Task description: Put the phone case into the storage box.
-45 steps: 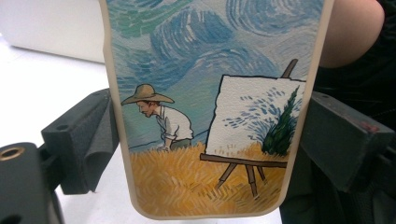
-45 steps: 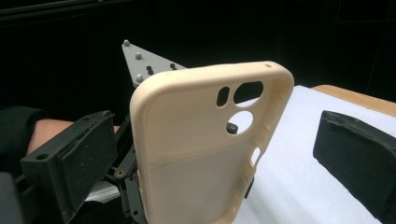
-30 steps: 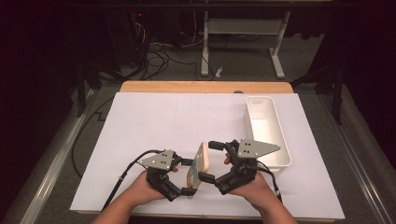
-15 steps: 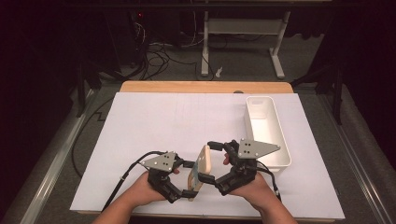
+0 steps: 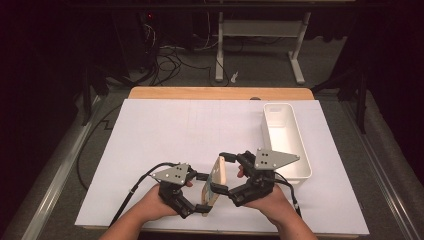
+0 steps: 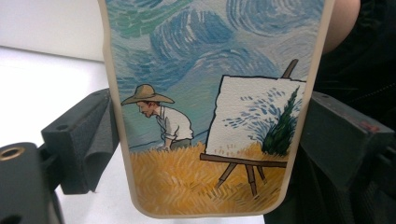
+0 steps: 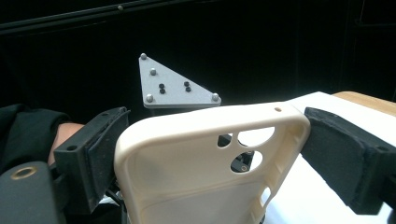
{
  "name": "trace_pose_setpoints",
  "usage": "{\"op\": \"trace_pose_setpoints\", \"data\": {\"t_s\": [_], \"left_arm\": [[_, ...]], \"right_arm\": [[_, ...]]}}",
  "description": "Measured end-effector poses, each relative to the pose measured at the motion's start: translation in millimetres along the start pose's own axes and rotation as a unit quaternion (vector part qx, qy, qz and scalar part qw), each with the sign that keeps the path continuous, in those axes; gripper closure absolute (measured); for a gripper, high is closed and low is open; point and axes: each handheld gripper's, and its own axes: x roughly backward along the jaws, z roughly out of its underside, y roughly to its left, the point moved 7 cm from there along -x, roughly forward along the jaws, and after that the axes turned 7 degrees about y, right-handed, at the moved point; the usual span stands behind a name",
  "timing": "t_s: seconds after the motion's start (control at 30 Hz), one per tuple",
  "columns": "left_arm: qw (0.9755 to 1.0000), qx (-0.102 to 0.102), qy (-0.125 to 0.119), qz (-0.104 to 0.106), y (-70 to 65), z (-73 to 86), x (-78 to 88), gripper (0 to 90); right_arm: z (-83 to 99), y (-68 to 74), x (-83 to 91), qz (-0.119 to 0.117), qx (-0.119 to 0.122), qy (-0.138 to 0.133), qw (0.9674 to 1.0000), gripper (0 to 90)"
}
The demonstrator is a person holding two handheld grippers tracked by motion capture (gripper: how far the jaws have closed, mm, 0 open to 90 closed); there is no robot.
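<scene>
cream plastic phone case stands on its long edge between the two grippers, at the near edge of the surface, lifted just above the white sheet that covers it. the left gripper holds it from the person's left; in the left gripper view its black fingers press both long edges of the case, whose printed back shows a painter in a straw hat, an easel in a yellow field and a swirling blue sky. the right gripper holds it from the other side; in the right gripper view its fingers are closed on the edges of the case near its camera cut-outs, and the plain cream inside faces that camera. beyond the case in that view stands the grey three-cornered plate of the left gripper. both hands, left hand and right hand, wrap the gripper handles, and a black cable trails from each. farther back on the right a white rectangular bin lies on the sheet, well apart from the case. past the sheet a strip of bare wood shows, then a dark floor with loose cables and a white table frame.
</scene>
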Motion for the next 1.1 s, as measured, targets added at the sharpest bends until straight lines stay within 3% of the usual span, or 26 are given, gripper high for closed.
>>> {"op": "trace_pose_setpoints", "data": {"t_s": [0.77,1.1], "left_arm": [[1.0,0.001,0.0,-0.007,2.5,0.5,-1.1,11.4],[1.0,0.003,0.002,0.008,-0.4,0.6,0.3,11.4]], "right_arm": [[1.2,-1.9,0.9,0.006,-0.009,0.007,0.9999,14.4],[0.6,0.1,0.3,-0.005,-0.005,0.002,1.0,11.7]]}}
